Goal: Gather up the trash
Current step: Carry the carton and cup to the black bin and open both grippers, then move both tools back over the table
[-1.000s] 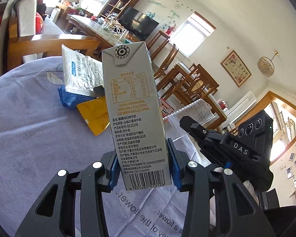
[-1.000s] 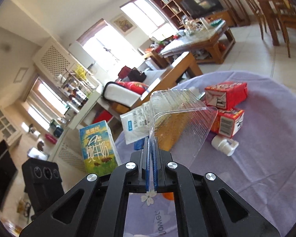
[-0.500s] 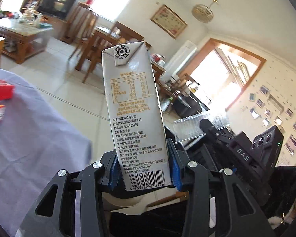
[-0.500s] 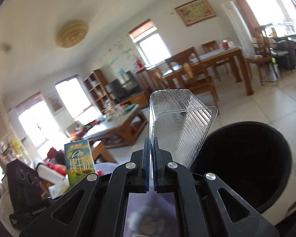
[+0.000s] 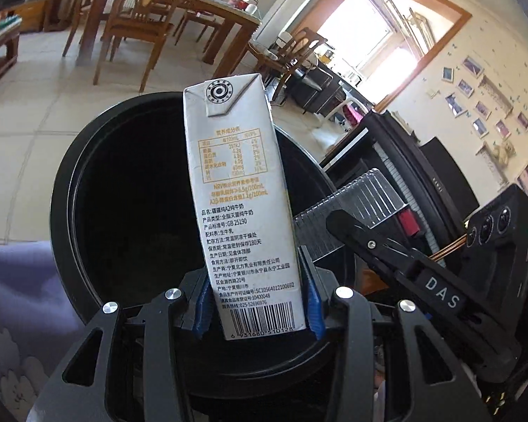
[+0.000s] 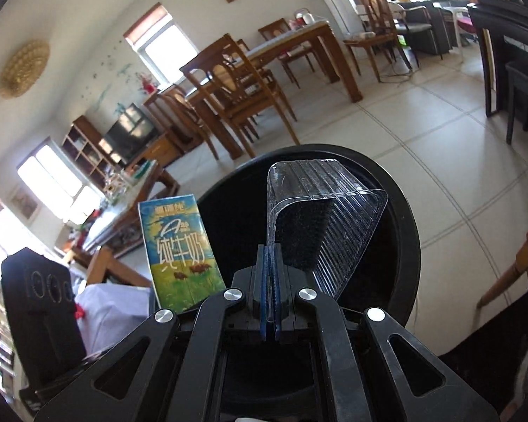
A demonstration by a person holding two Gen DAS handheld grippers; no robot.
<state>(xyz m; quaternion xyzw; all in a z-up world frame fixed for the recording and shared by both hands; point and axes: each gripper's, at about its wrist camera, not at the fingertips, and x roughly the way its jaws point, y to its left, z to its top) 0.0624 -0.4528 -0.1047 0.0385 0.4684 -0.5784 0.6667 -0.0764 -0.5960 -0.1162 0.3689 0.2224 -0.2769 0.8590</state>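
- We are counting two tools, one milk carton, one clear plastic tray and one black bin.
- In the left wrist view, the left tool (image 5: 260, 311) is gripping the milk carton (image 5: 241, 204) by its lower end, its blue pads pressing on both sides; the carton is standing upright in the middle of the frame, in front of the dark mouth of the black bin (image 5: 70, 190).
- In the right wrist view, the right tool (image 6: 271, 299) is clenched tight on the thin edge of the clear plastic tray (image 6: 325, 221), which is rising up and to the right, in front of the bin opening (image 6: 401, 239).
- Each view is also showing the other tool's load: the tray (image 5: 366, 207) is sitting at centre right of the left view, and the carton (image 6: 181, 249) at centre left of the right view.
- A strip of purple counter cloth (image 5: 21, 299) is showing at the lower left of the left view.
- Compared with a second ago, both views were filled by the counter and its remaining litter; now the bin is filling the frames and tiled floor (image 6: 422, 123) is lying beyond it.
- Both grips are looking unchanged across the frames.
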